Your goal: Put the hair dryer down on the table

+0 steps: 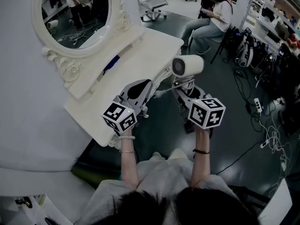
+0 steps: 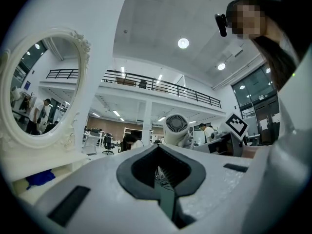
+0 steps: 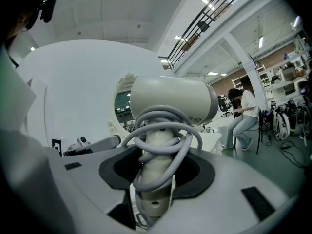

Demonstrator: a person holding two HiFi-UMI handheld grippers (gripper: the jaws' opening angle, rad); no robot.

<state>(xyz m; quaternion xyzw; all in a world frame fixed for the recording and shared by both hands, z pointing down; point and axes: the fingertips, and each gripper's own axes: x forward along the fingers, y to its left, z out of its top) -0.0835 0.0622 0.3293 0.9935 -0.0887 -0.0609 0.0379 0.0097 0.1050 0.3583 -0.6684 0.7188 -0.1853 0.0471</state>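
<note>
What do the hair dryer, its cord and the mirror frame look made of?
Hair dryer: likely smooth moulded plastic, cream, with a satin sheen. Cord: probably rubbery grey sheathing, matte, bending easily into loose loops. Mirror frame: white, with carved-looking scrolls; painted wood or moulded resin, unclear which.

An oval mirror (image 1: 75,13) is seen upper left; a dark floor (image 1: 234,139) strewn with cables (image 1: 271,134) is shown at right.
</note>
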